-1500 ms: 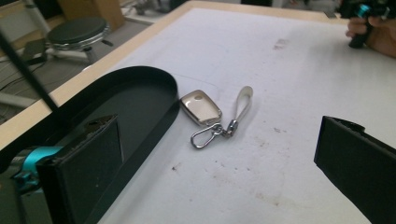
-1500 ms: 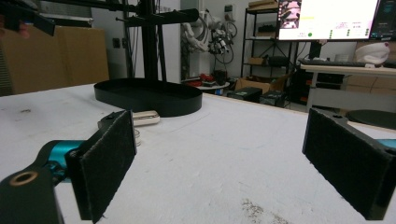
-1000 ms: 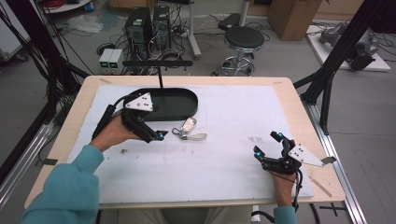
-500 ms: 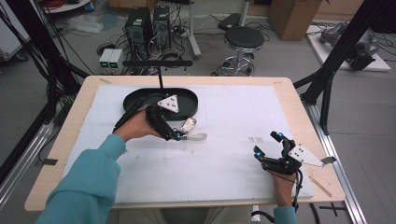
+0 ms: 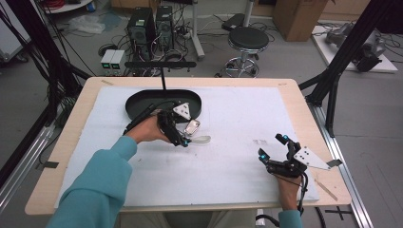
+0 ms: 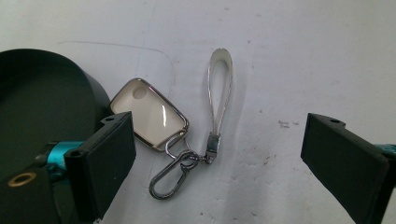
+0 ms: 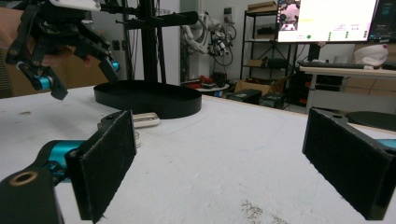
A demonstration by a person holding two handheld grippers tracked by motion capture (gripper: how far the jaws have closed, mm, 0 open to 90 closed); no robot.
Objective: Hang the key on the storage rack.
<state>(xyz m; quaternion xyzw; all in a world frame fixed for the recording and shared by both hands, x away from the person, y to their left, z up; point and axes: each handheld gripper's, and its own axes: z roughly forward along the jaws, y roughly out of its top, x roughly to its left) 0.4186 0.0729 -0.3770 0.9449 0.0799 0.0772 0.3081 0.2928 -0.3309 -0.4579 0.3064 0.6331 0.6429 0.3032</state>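
While the left tool (image 5: pixel 183 138) hangs wide open over the key fob (image 6: pixel 149 119) beside the black tray (image 5: pixel 142 100), gripping nothing, its jaws have just been closing slightly; the right tool (image 5: pixel 274 148), well apart from the fob, gapes empty.

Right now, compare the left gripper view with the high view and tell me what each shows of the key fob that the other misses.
Left gripper view: close detail of the cream, chrome-rimmed key fob, its silver carabiner clip, the pale strap loop, and the left gripper with its jaws open, which have just been closing, the clip between them, untouched.

High view: the whole wooden table, the person's teal sleeve, and the right gripper, open, resting apart.

Both: the fob lying beside the black oval tray on the white mat.
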